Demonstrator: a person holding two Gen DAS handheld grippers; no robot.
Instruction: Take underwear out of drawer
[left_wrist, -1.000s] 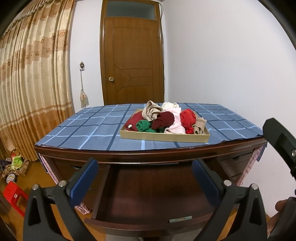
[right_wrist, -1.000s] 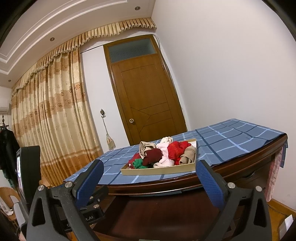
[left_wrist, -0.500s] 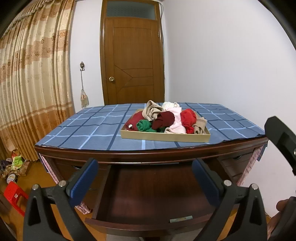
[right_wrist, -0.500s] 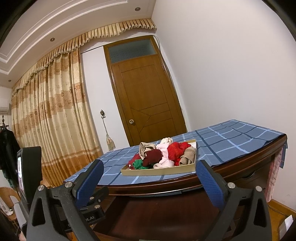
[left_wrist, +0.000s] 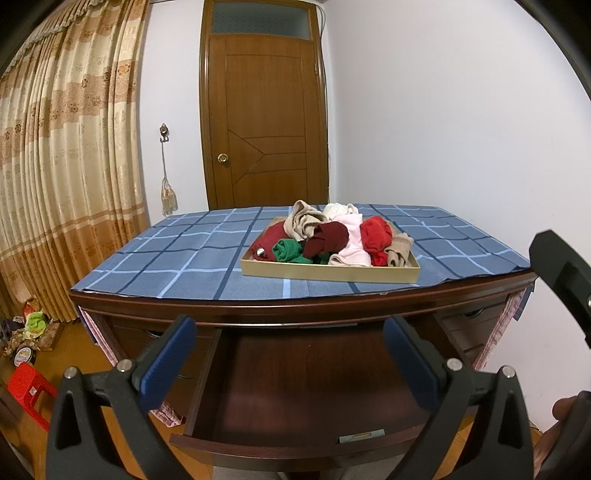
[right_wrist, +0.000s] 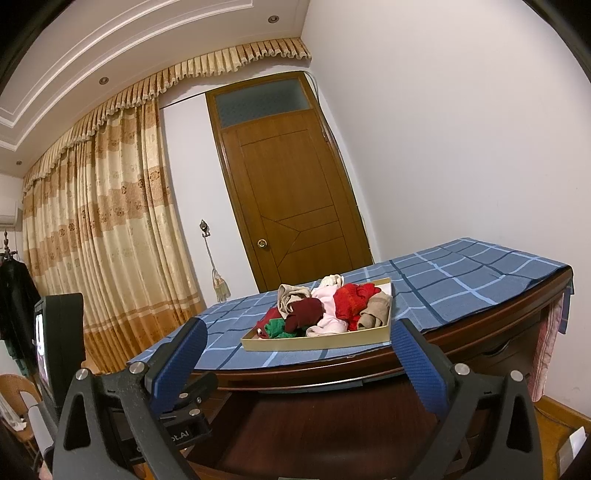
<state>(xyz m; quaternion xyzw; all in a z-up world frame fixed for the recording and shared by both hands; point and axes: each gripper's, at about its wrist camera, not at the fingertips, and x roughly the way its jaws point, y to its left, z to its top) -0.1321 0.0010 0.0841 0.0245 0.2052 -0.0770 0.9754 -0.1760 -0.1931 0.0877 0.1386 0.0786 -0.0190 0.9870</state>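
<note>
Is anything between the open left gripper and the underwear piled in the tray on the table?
Nothing visible blocks it. The left gripper hangs open over the open drawer, whose visible part looks bare. The underwear lies in the tray beyond the table edge, with open air between.

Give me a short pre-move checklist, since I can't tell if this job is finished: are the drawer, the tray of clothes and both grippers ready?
1. Dark wooden drawer pulled open: ok.
2. Drawer emptied: ok; only bare wood shows.
3. Rolled underwear piled in the shallow beige tray: ok.
4. Tray fully on the blue checked tablecloth: ok.
5. Left gripper open and empty: ok.
6. Right gripper open and empty: ok.
</note>
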